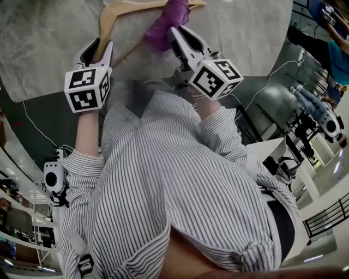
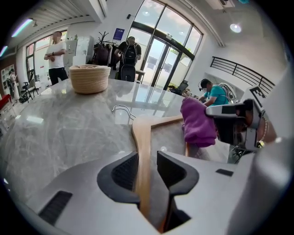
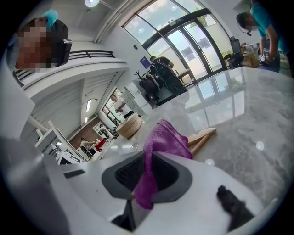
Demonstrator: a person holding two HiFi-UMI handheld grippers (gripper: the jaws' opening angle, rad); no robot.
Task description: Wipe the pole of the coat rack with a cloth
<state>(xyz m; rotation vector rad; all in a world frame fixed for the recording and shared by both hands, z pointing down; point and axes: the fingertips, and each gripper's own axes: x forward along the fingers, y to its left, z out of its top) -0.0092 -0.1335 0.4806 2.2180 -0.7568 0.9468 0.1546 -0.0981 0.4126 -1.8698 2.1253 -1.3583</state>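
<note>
A wooden hanger lies on the grey marble table. One of its arms runs between the jaws of my left gripper, against the left pad, with a gap to the right pad, so the jaws stand open around it. A purple cloth is pinched in my right gripper and drapes over the hanger's other arm. In the head view the left gripper and right gripper sit side by side at the table's near edge, the cloth between them. No coat rack pole shows.
A woven basket stands further back on the table. The hanger's metal hook points toward it. People stand by the glass doors behind the table. My striped shirt fills the lower head view, with equipment on the floor at the right.
</note>
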